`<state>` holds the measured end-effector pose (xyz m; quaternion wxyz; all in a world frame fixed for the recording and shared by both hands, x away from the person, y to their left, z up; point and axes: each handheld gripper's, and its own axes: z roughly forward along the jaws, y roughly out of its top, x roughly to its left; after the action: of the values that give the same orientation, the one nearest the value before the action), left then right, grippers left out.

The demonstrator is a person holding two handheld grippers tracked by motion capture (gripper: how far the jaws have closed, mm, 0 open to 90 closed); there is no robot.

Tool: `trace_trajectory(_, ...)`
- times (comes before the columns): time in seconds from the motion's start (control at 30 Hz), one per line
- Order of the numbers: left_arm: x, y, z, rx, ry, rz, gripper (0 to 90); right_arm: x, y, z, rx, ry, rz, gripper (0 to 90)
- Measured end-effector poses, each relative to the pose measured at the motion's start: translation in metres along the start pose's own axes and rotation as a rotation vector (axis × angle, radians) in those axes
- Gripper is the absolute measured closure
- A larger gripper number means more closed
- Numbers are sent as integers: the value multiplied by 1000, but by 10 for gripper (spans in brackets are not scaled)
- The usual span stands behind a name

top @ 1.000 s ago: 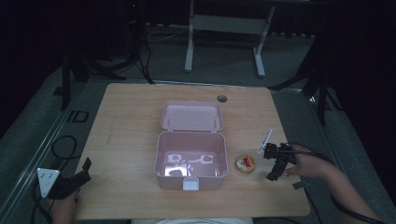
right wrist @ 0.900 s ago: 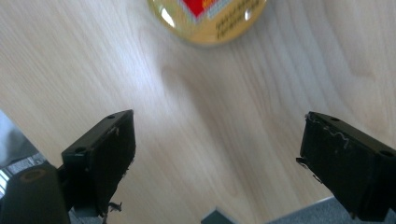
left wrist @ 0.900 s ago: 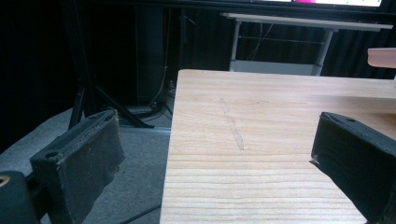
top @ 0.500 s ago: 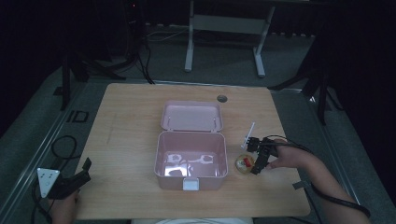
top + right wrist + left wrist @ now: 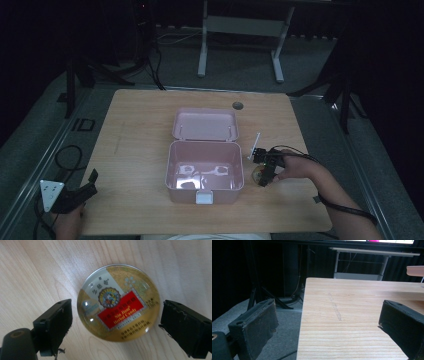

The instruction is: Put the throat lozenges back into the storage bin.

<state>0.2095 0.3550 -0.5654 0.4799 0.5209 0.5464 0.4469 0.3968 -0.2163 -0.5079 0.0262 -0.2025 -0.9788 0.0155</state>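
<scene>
A pale wooden table (image 5: pixel 145 130) with visible grain stands in a dark room, on grey carpeted floor (image 5: pixel 45 150). Beyond its far edge are a white metal frame (image 5: pixel 240 30) and black stand legs with cables trailing across the floor. A small round grommet hole (image 5: pixel 238 105) sits near the far edge of the table.

At the middle of the table is a pink box (image 5: pixel 204 172), open, its lid (image 5: pixel 205 125) laid back on the far side; the inside shows only bright reflections. Just beside the box's right wall lies a round candy tin (image 5: pixel 118 302), gold with a red label and printed characters, flat on the wood.

The right tool (image 5: pixel 265 170) hangs directly over the tin, held by the person's right hand (image 5: pixel 295 167). In the right gripper view its jaws stand apart on either side of the tin, released and not touching it.

The left tool (image 5: pixel 80 192) rests well to the left of the box, at the table's near left corner, held in the left hand (image 5: pixel 67 222). Its jaws are spread wide with nothing between them, one over the table and one past its edge.
</scene>
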Motion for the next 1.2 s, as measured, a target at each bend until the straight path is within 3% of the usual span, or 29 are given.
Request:
trace_trajectory(0.4, 0, 0, 0, 1, 0, 2, 24, -1, 3, 8, 30, 16, -14, 197)
trace_trajectory(0.57, 0, 0, 0, 2, 1, 2, 24, 3, 2, -1, 37, 44, -42, 199)
trace_trajectory(0.83, 0, 0, 0, 3, 0, 2, 24, 9, -1, -20, 55, 48, -76, 200)
trace_trajectory(0.93, 0, 0, 0, 3, 0, 1, 24, 10, -1, -32, 68, 66, -72, 200)
trace_trajectory(1.03, 0, 0, 0, 3, 1, 1, 24, 11, -1, -39, 63, 58, -76, 200)
trace_trajectory(1.2, 0, 0, 0, 5, 2, -1, 25, 17, -2, -66, 58, 48, -98, 201)
